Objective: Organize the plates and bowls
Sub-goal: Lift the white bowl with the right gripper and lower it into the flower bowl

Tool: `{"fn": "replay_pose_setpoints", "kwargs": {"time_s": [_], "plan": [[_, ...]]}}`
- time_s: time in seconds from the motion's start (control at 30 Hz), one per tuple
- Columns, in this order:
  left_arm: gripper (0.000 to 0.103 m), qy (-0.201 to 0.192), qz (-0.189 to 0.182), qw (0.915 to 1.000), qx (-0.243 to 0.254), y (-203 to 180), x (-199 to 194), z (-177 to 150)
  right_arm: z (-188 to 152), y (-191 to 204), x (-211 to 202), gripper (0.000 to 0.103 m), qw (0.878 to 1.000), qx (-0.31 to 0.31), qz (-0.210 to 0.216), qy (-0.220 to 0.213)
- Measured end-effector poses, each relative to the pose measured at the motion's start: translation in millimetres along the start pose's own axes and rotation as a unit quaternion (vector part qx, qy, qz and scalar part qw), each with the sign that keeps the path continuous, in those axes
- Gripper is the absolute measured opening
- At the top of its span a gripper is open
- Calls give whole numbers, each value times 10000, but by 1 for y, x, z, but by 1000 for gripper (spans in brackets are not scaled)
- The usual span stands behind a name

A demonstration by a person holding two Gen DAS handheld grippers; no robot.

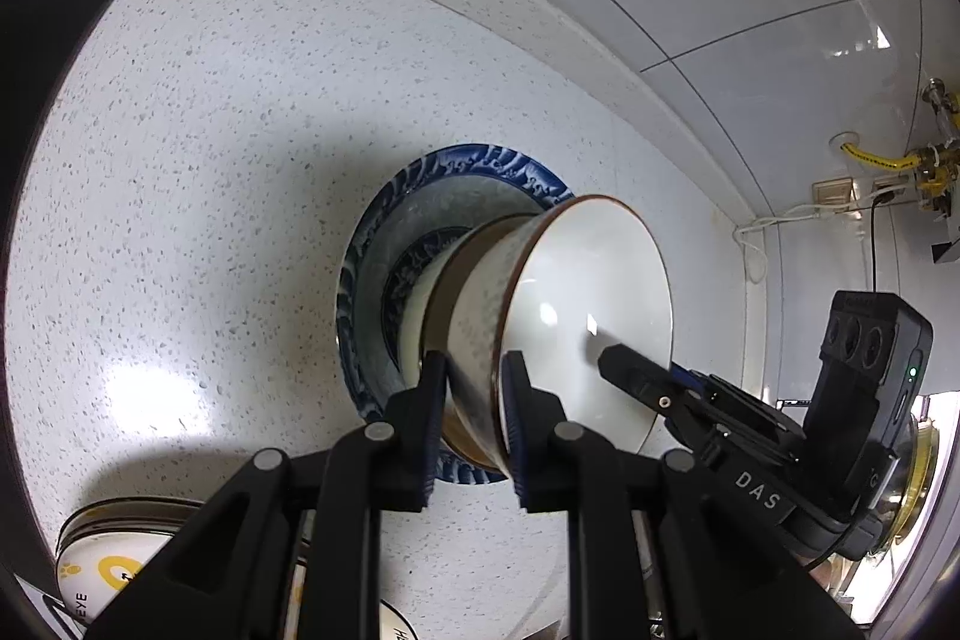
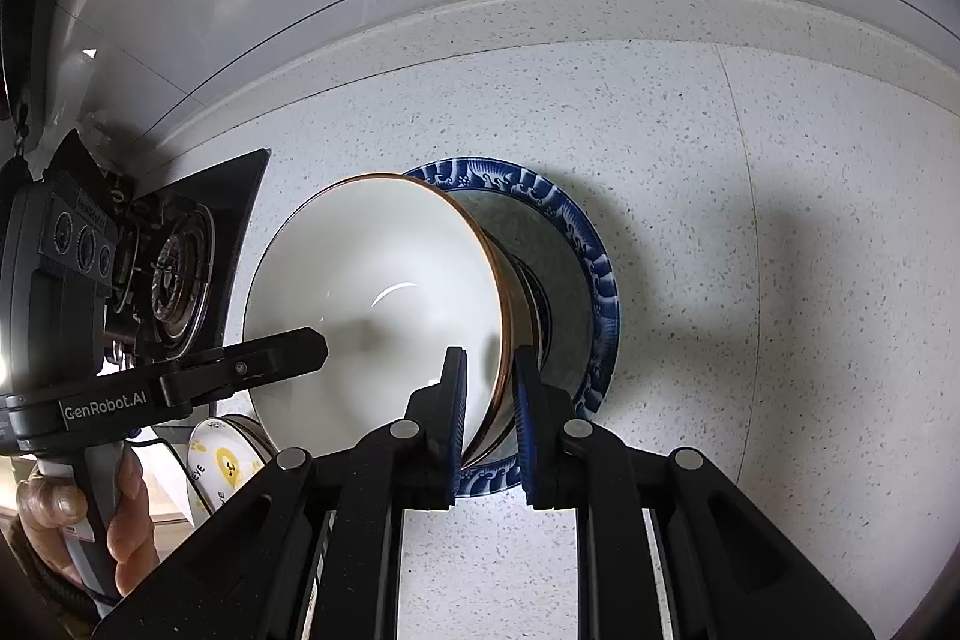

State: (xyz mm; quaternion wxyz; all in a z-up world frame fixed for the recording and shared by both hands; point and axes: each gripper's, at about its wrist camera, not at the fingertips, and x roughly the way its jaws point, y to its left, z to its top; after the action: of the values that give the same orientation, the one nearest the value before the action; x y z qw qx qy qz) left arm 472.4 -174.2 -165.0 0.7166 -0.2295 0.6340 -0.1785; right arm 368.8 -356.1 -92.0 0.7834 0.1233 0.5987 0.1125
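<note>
White bowl (image 1: 591,316) over blue-patterned plate (image 1: 480,166) on speckled bench (image 1: 210,160), left claw (image 1: 474,418) and right claw (image 2: 489,418) each clenched on opposite rims

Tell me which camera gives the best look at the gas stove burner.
The right wrist view. There the gas stove burner shows its ring and grate on the black cooktop, left of the white bowl, partly behind the left gripper. In the left wrist view only a plain dark corner of the cooktop appears at the left edge; no burner is visible.
</note>
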Motion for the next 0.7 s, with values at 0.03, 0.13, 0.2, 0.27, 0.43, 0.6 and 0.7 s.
{"fn": "replay_pose_setpoints", "kwargs": {"time_s": [0.03,0.13,0.2,0.27,0.43,0.6,0.7], "plan": [[18,2,13,10000,12,-1,0,1,0,0,-1,14,10000,-18,-11,-1],[19,-22,81,9999,97,-4,1,0,-1,0,0,14,10000,1,27,-10],[22,-45,159,9997,155,-7,1,-1,-1,-1,-1,14,10000,-3,-23,-30],[22,-155,273,9994,177,-10,-3,-2,-1,-4,-3,14,10000,-4,-76,-51],[23,-231,472,9982,282,-15,-4,-2,-1,-12,-6,14,9999,70,33,-101],[23,-349,583,9969,407,-22,-2,-7,-2,-12,-8,14,9999,7,79,-137],[23,-430,394,9979,264,-13,-1,-7,-5,-11,-10,14,9998,-34,135,-164]]}}
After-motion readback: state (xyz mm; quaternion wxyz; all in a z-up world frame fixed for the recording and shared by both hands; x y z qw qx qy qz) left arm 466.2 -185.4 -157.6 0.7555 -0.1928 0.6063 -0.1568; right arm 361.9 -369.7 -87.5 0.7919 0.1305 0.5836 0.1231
